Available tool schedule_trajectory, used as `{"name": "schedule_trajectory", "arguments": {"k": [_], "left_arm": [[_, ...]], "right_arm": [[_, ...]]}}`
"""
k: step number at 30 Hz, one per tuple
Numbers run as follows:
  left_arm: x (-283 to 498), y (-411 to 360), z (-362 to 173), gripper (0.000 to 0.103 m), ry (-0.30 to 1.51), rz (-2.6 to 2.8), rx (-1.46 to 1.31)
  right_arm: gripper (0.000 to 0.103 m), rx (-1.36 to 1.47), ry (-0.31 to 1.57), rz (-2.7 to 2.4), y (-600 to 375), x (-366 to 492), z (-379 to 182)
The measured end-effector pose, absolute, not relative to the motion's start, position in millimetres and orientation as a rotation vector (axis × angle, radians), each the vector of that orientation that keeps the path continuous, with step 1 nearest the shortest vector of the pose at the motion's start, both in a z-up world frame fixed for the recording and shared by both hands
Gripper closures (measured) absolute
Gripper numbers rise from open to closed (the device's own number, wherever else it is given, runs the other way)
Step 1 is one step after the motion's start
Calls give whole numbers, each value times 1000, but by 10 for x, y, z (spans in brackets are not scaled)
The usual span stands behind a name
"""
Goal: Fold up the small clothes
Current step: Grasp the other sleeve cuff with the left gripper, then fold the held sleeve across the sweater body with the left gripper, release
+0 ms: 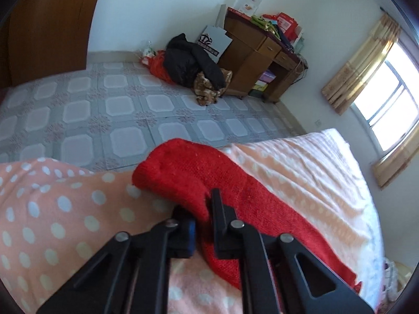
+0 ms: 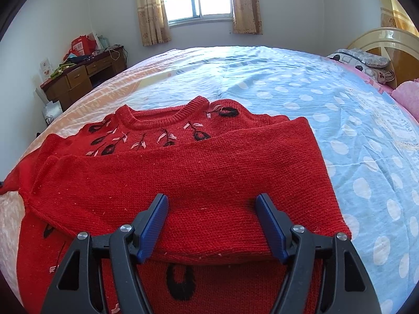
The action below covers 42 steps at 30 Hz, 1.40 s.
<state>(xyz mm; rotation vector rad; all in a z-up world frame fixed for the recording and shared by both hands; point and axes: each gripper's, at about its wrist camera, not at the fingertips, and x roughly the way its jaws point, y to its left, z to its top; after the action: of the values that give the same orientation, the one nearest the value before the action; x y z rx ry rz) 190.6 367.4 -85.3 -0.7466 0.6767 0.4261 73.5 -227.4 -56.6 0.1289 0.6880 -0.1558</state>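
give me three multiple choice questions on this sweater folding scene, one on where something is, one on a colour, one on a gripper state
1. Where does the folded-over sleeve lie?
A. across the sweater's front, below the neckline
B. hanging off the bed's edge
C. on the desk

2. What colour is the sweater?
A. blue
B. red
C. white

3. How does the left gripper stand?
A. wide open above the floor
B. shut on nothing
C. shut on a fold of the sweater

Answers:
1 A, the right wrist view shows the sleeve lying flat across the chest, under the embroidered flowers.
2 B, the knit is red in both views, with black and pink embroidery.
3 C, the left wrist view shows red knit pinched between the closed fingers, while the right gripper stands open over the sleeve.
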Motion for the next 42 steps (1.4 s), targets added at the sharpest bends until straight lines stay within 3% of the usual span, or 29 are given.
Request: {"name": "schedule_trajectory", "arguments": {"k": [10,18,28,34,35,37,39,42], "left_arm": [[1779,3064,-263,98,530,342,-454],[1391,1604,360,98,360,52,-121],[1117,-80,-224,98,524,-243,45],[1144,-275,-545,91,695,-286,132],[1104,-224,-538,89,692,-288,128],[946,-47,-488,72,668,-280,102],[813,230,-432,20,632,-208,58],[731,568,-485,17,613,-115,-9]], "right_arm": [[31,140,682,-146,-2283,730,-568],[31,147,676,-138,-2293,728,-569],[31,154,669,-131,-2296,729,-570],[31,157,667,-128,-2304,723,-572],[31,158,667,-126,-2305,724,-573],[31,158,667,-127,-2306,723,-574],[31,159,667,-127,-2306,722,-575],[31,160,667,-127,-2304,725,-576]]}}
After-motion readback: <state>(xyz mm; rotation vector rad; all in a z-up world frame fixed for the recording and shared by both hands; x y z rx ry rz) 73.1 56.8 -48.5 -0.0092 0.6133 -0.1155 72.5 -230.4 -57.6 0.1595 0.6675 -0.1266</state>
